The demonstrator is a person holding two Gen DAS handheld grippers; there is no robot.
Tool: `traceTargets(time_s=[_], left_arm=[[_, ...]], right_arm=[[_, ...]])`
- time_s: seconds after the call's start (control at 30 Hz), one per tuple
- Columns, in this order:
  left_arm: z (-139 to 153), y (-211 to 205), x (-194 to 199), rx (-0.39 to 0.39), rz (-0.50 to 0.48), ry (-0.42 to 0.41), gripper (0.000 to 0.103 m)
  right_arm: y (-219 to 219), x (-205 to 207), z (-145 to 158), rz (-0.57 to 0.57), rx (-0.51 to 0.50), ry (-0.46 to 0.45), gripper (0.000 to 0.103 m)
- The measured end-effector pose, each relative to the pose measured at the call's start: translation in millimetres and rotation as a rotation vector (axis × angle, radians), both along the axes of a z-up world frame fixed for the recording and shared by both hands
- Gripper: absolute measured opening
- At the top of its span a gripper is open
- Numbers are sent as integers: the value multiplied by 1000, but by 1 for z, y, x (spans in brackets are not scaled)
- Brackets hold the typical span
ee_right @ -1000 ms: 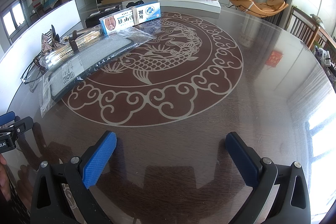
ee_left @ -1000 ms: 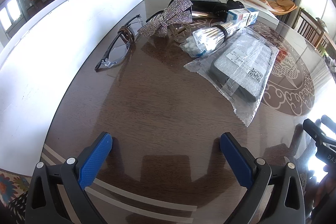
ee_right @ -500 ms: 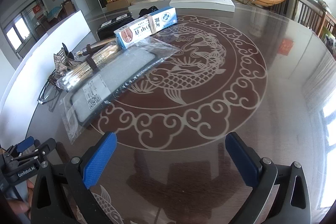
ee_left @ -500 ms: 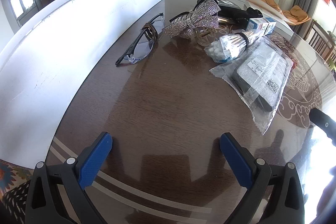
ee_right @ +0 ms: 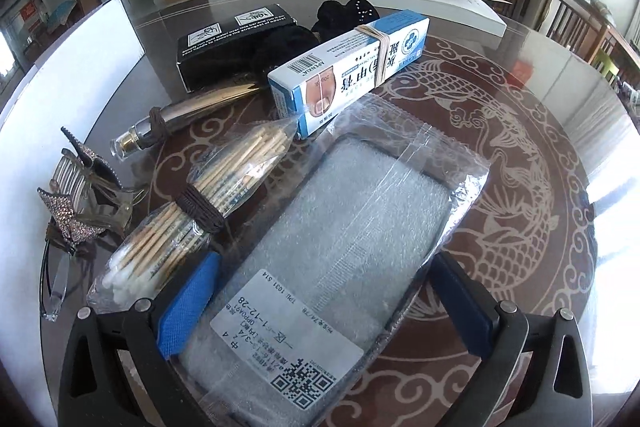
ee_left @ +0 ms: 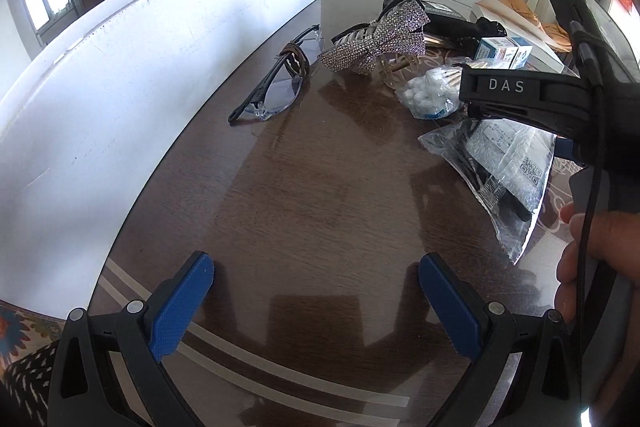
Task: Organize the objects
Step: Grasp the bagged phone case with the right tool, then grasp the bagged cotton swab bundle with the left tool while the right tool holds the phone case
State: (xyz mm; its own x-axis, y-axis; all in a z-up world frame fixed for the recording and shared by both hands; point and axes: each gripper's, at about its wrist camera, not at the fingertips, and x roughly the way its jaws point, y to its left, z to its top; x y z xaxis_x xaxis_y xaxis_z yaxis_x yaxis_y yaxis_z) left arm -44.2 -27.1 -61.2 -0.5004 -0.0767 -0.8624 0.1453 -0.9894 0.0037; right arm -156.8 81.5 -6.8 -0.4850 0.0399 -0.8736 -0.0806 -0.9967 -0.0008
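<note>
My right gripper [ee_right: 326,301] is open, its blue pads on either side of the near end of a clear plastic bag holding a grey phone case [ee_right: 344,259]. That bag also shows in the left wrist view [ee_left: 508,167], under the right gripper's black body [ee_left: 532,95]. A bag of cotton swabs [ee_right: 200,203] tied with a brown band lies just left of it. My left gripper [ee_left: 312,303] is open and empty over bare table. Glasses [ee_left: 276,91] and a rhinestone bow clip [ee_left: 380,39] lie ahead of it.
A blue-white box [ee_right: 352,63] with a rubber band, a metallic tube [ee_right: 180,119], a black box [ee_right: 236,39] and a black pouch [ee_right: 348,11] lie behind the bag. A white board [ee_left: 140,67] borders the table's left side.
My right gripper has moved left and forward across the table until its open pads straddle the phone case bag. It has come into the left wrist view. The left gripper shifted slightly.
</note>
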Motion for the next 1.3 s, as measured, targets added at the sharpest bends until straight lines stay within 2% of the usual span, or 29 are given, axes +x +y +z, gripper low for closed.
traceTargets(time_s=[0.07, 0.2, 0.23, 0.47, 0.6, 0.7, 0.87, 0.93, 0.97, 1.0, 1.07, 1.1, 1.2, 1.27, 1.3], left_arm=[[0, 0, 0, 0, 0, 0, 103], [0, 0, 1, 0, -1, 0, 103], [0, 0, 1, 0, 0, 0, 103], [0, 2, -1, 2, -11, -14, 103], [7, 10, -26, 76, -116, -13, 103], [16, 23, -58, 43, -154, 33, 103], [14, 52, -100, 0, -220, 50, 102], [10, 64, -107, -22, -254, 40, 74], [10, 66, -105, -18, -267, 53, 57], [12, 68, -102, -13, -270, 69, 47], [14, 68, -91, -6, -290, 75, 37], [13, 67, -82, -6, -304, 66, 34], [13, 61, -41, -28, -353, 52, 34], [14, 55, -15, -50, -372, 34, 39], [14, 51, -3, -48, -378, 21, 46]], right_arm=[[9, 9, -1, 26, 7, 7, 103], [36, 34, 4, 63, 12, 40, 87], [43, 43, 4, 75, 14, 43, 87], [99, 102, 2, 157, 13, 84, 87], [114, 123, 0, 184, 7, 122, 94], [115, 124, -1, 173, 7, 127, 94], [114, 122, -3, 166, 5, 117, 101], [114, 122, -3, 167, 6, 117, 101], [114, 121, -4, 165, 9, 116, 101], [114, 122, -4, 163, 9, 115, 102], [114, 121, -4, 161, 9, 115, 102], [114, 121, -4, 161, 9, 115, 102], [114, 121, -4, 161, 9, 116, 102], [114, 121, -4, 161, 9, 115, 102], [114, 121, -4, 161, 9, 115, 102]])
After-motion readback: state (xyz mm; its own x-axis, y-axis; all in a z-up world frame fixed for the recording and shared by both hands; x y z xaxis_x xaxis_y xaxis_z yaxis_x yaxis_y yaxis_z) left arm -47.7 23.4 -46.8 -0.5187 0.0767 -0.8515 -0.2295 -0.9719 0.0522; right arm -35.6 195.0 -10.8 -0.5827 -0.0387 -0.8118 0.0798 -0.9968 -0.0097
